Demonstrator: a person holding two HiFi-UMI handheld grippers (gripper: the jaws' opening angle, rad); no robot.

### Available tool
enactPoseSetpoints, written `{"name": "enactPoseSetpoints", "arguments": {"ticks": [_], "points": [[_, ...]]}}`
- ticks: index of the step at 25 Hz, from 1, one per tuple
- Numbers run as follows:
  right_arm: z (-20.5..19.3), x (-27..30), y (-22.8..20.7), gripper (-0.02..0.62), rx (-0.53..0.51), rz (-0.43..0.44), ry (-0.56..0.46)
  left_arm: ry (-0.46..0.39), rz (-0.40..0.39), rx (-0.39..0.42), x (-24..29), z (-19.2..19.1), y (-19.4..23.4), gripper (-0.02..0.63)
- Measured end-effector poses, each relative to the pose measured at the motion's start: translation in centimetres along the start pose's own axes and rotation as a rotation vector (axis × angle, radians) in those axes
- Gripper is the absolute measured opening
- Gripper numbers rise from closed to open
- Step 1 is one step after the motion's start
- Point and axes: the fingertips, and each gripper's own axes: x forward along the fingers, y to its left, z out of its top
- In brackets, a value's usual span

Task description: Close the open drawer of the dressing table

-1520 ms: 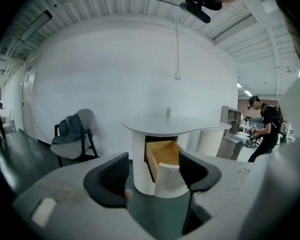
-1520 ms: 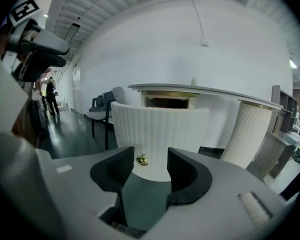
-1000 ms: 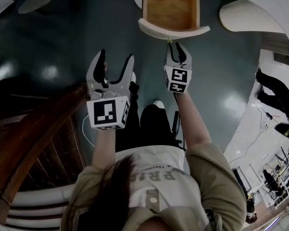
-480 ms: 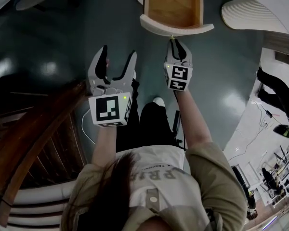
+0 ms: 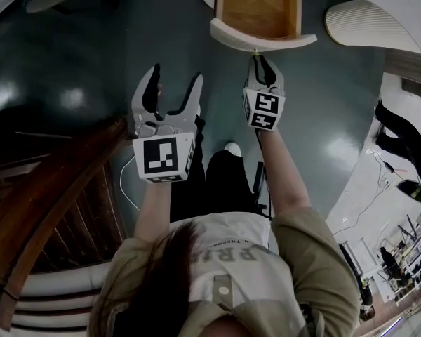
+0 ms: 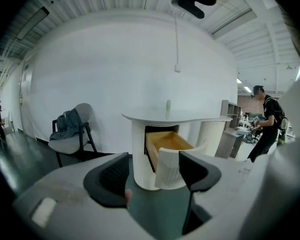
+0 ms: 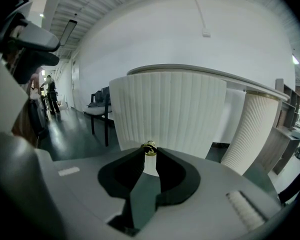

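Note:
The dressing table (image 6: 176, 116) is white with a fluted body, and its drawer (image 5: 257, 7) stands pulled out, its wooden inside bare. The drawer's curved white front (image 5: 264, 43) carries a small gold knob (image 5: 255, 50). My right gripper (image 5: 261, 60) is right at that front, shut on the knob (image 7: 149, 147), which sits between its black fingertips. The fluted front (image 7: 167, 114) fills the right gripper view. My left gripper (image 5: 174, 77) hangs open in the air to the left, short of the drawer (image 6: 169, 149), with nothing between its fingers.
A dark wooden stair rail (image 5: 49, 195) runs along the lower left. A second white fluted column (image 5: 365, 21) stands right of the drawer. A chair with clothes on it (image 6: 72, 133) is left of the table. A person (image 6: 265, 119) stands far right. Dark glossy floor lies below.
The right gripper's jaws have narrowed onto the gold knob. Both hands have stayed about where they were, and the left gripper is still open.

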Motion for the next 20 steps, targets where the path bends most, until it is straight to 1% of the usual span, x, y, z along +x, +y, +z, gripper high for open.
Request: {"name": "enactPoseSetpoints", "arguments": {"ticks": [2,6,12,17,20], "points": [[0.0,0.3,-0.1,0.075,-0.002,-0.006,-0.004,-0.004,-0.007,0.003,0.3,-0.1,0.2,0.328],[0.4,0.7,-0.2,0.072,0.005,-0.011,-0.01,-0.008,-0.007,-0.039,0.5,-0.2,0.5,0.328],[1.0,1.8,-0.8,0.072,0.003,-0.017,-0.019,-0.012,-0.01,-0.02,1.1,-0.2,0.6,0.328],[1.8,2.7,-1.1,0.072,0.005,-0.015,-0.028,-0.013,-0.029,0.009,1.6,-0.2,0.4,0.328],[2.2,3.1,-1.4,0.072,0.02,-0.016,-0.031,-0.009,-0.043,0.011,2.0,-0.4,-0.1,0.328]]}}
